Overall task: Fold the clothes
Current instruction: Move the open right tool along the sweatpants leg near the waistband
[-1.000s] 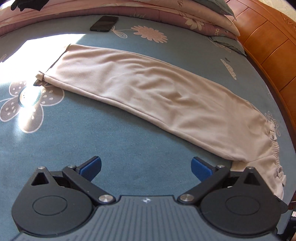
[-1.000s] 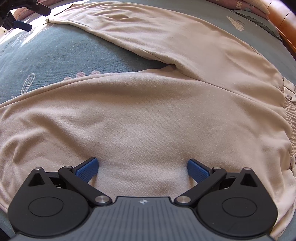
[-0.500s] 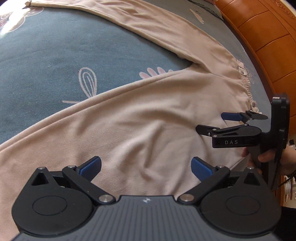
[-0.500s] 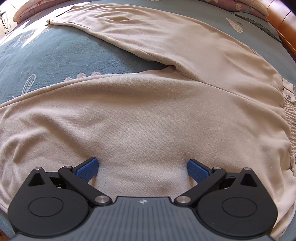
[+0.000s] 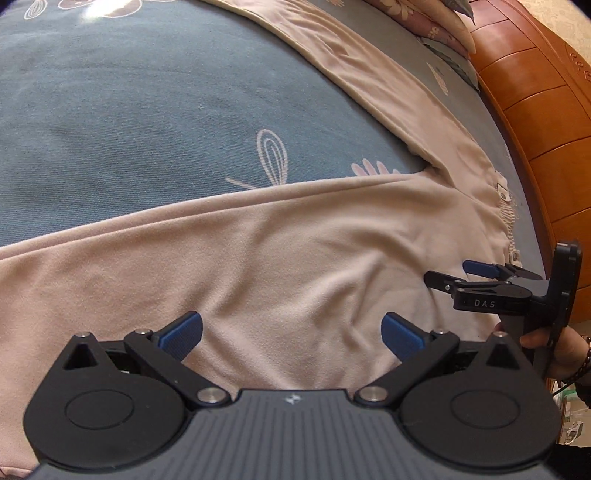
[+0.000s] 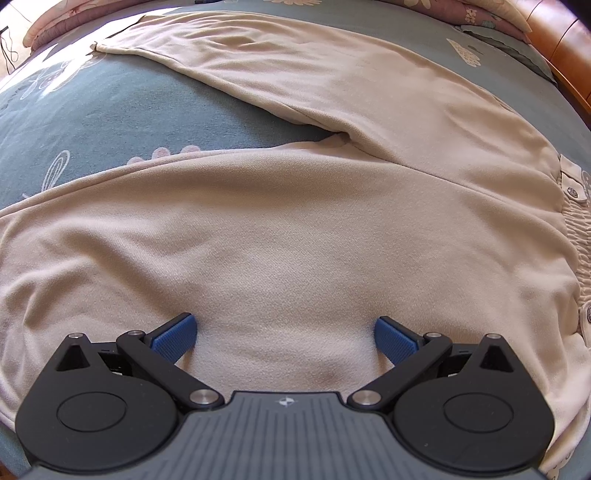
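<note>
A pair of beige trousers (image 6: pixel 295 236) lies spread flat on a bed covered by a blue-grey sheet (image 5: pixel 147 122) with a pale flower print. The two legs fork apart, one running toward the far edge of the bed, the other along the near edge. The gathered waistband (image 6: pixel 576 236), with small buttons, lies toward the right edge of the bed, next to an orange wooden bed frame (image 5: pixel 535 110). Pillows (image 6: pixel 491 18) sit at the far right corner.

Left gripper (image 5: pixel 291 332): jaws wide apart, blue pads low over the near trouser leg, nothing held.

Right gripper (image 6: pixel 284 334): jaws wide apart, pads low over the trouser seat near the waistband, nothing held. In the left wrist view it shows side-on at the right, held by a hand (image 5: pixel 565 354) at the near edge of the bed.
</note>
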